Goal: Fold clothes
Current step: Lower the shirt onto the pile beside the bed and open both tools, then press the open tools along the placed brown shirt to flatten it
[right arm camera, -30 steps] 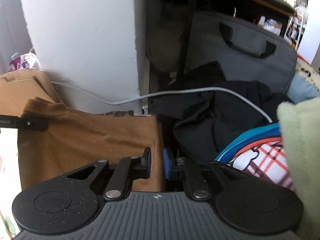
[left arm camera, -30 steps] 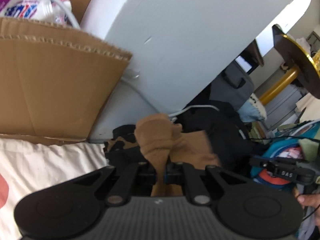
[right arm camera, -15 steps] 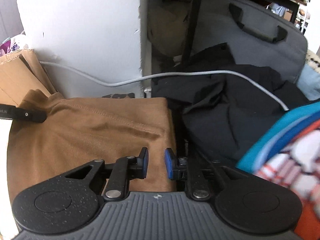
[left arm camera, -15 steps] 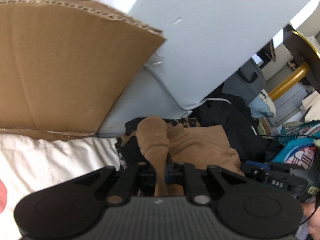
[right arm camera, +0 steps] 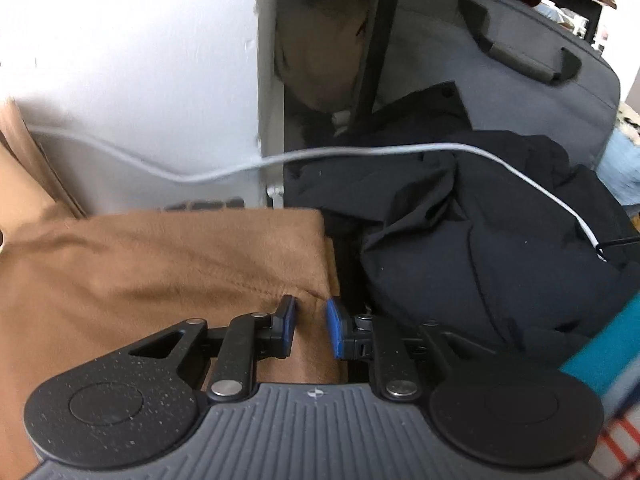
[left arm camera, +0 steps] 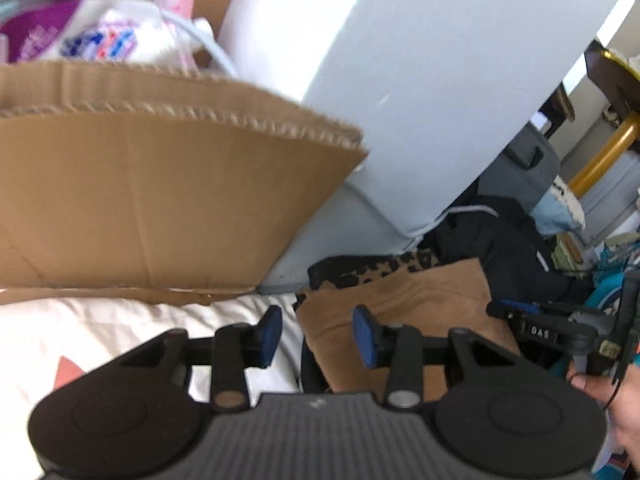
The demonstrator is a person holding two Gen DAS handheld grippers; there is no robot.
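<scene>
Holding a blurred white printed bag [left arm camera: 116,40], the cardboard box [left arm camera: 160,200] sits at 10 o'clock. Left tongs [left arm camera: 316,334], clamped on the brown garment [left arm camera: 404,300] half a second ago, now gape empty; right tongs [right arm camera: 311,326] stand slightly apart over its edge. Black clothes [right arm camera: 460,248] at 3 o'clock.

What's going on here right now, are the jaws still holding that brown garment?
No. A person is folding clothes with two handheld grippers. The left gripper has let go of the brown garment, jaws wide apart. The right gripper hangs at the garment's right edge, jaws apart, gripping nothing. The garment lies folded on the white bedding, beside a black clothing pile.
</scene>
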